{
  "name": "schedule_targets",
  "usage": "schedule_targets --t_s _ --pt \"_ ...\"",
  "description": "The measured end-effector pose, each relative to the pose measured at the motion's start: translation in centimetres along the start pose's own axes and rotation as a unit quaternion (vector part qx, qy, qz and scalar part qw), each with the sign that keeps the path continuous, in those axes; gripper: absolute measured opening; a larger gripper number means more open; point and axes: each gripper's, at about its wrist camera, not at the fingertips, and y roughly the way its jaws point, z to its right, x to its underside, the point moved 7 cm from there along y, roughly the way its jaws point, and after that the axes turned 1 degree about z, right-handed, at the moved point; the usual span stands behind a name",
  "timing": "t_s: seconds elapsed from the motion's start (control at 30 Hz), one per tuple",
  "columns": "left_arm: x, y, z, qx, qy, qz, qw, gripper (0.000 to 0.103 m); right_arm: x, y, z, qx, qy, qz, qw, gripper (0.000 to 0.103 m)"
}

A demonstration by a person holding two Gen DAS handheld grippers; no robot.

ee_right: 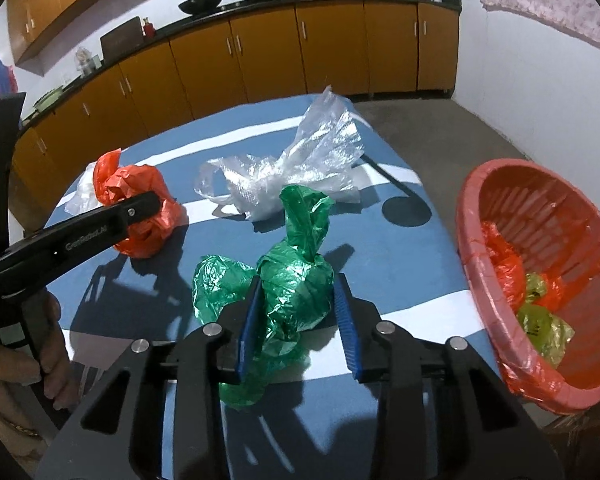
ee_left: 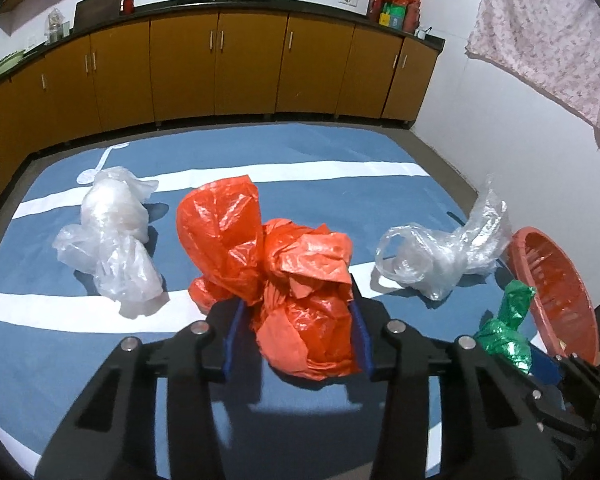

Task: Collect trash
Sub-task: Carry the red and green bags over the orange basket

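Observation:
My left gripper (ee_left: 296, 304) has its blue pads around a crumpled orange plastic bag (ee_left: 268, 264) on the blue-and-white table (ee_left: 100, 360); the pads touch the bag on both sides. My right gripper (ee_right: 298, 308) has its pads around a green plastic bag (ee_right: 296, 280), which also shows in the left wrist view (ee_left: 508, 324). The left gripper and orange bag (ee_right: 140, 208) show at the left of the right wrist view. An orange basket (ee_right: 480, 240) at the right table edge holds orange and yellow-green bags.
A clear plastic bag (ee_left: 440, 252) lies between the orange bag and the basket (ee_left: 556, 292). A whitish bag (ee_left: 116, 240) lies at the left. Yellow kitchen cabinets (ee_left: 220, 68) stand behind the table. A floral cloth (ee_left: 552, 32) hangs at the right.

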Motion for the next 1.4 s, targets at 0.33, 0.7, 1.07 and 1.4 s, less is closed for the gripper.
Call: schedule_targets --t_s 0.33,0.7,1.07,1.4 --pt "0.3 -3.3 0.6 0.012 0.0 0.018 0.9998 0.043 -0.6 -3.3 1.1 0.031 -0.012 0.043 0.999 0.036" --pt "0.4 -7.5 6.3 0.07 0.028 0.041 0.9963 0.043 -1.4 -9.1 5.2 0.112 -0.006 0.116 0.987 0.036" --pt "0.2 -9.7 13.7 0.13 0.07 0.057 0.9873 0.043 -1.2 -11.9 12.0 0.169 0.045 0.136 0.975 0.036" --pt "0.6 -9.3 20.6 0.183 0.105 0.051 0.9762 0.043 -1.0 -13.9 16.4 0.203 0.074 0.148 0.965 0.036"
